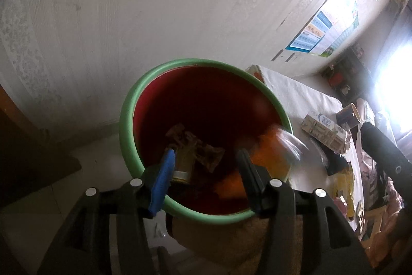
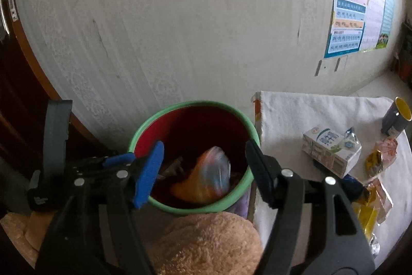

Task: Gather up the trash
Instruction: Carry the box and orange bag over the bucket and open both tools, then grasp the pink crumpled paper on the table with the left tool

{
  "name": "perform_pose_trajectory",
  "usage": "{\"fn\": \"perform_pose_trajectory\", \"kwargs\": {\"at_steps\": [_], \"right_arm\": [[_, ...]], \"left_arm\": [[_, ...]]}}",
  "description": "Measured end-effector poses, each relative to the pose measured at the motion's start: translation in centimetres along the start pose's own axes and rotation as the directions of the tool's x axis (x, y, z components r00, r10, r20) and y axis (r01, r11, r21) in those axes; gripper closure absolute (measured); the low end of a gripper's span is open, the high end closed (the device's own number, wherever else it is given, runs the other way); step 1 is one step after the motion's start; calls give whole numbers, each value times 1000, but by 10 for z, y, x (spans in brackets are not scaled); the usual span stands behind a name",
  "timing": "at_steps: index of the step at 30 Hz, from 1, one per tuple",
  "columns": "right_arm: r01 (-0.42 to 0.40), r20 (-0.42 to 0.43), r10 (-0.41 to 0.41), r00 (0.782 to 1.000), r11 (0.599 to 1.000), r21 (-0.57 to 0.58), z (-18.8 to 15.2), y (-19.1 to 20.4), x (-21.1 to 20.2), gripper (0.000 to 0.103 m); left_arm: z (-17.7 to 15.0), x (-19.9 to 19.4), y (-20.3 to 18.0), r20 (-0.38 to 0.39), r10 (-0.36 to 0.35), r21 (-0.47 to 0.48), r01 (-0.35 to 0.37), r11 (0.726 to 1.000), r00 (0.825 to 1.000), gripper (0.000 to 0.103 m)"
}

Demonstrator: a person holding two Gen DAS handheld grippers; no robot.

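Trash is piling inside the bin (image 2: 191,153), a red pail with a green rim sitting by the wall just beside the bench (image 2: 296,110), close enough that grippers are only swinging across to drop things. Orange wrapper (image 2: 206,179), blurred, is lying or falling inside the bin under the right gripper (image 2: 203,172), whose fingers are standing apart with nothing pressed between them, likely a release. Left gripper (image 1: 206,179) is hanging over the rim too, fingers spread and gripping nothing, pointing down at brown scraps (image 1: 195,146) and a small jar (image 1: 181,172) at the bottom. More trash is waiting on the bench: milk carton (image 2: 332,148), yellow wrappers (image 2: 370,202) and a cup (image 2: 396,117), all well apart from the bin. Both grippers are sitting over the mouth so drops land inside.
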State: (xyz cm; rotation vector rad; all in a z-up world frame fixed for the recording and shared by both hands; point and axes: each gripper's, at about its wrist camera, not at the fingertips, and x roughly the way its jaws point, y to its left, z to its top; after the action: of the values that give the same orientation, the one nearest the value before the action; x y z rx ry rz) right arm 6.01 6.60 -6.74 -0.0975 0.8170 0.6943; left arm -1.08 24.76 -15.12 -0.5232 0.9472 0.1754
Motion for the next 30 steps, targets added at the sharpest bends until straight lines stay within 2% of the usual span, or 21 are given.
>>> {"fn": "perform_pose_trajectory", "kwargs": {"at_steps": [7,13,16,20,25,27,30], "right_arm": [[20,-22,-18,1000,996,88,-14,-27,-10,39],[124,-43,-118,992,974,191,-41,-80,-33,39],[213,-78,-199,977,931,296,-63,-127,-45,39],[311,-159,-268,950,853,419,-96,-186,-59,39],[310,-174,-256,951,805,507,-129,-217,-78,47],[292,-173,-235,956,795,531,-138,-222,-79,55],[274,-169,-217,962,778,565,-149,-231,-81,56]], "left_arm": [[-1,4,-9,-16,-12,15,12,1000,1000,55],[-3,-1,-25,-13,-17,63,18,998,1000,55],[-4,-2,-33,-14,-18,75,19,997,1000,55],[-8,-4,-47,-21,-24,104,26,994,999,55],[-14,-11,-78,-29,-44,183,49,982,999,56],[-18,-13,-92,-39,-60,219,67,974,997,56],[-31,-12,-123,-89,-103,289,124,949,991,56]]}}
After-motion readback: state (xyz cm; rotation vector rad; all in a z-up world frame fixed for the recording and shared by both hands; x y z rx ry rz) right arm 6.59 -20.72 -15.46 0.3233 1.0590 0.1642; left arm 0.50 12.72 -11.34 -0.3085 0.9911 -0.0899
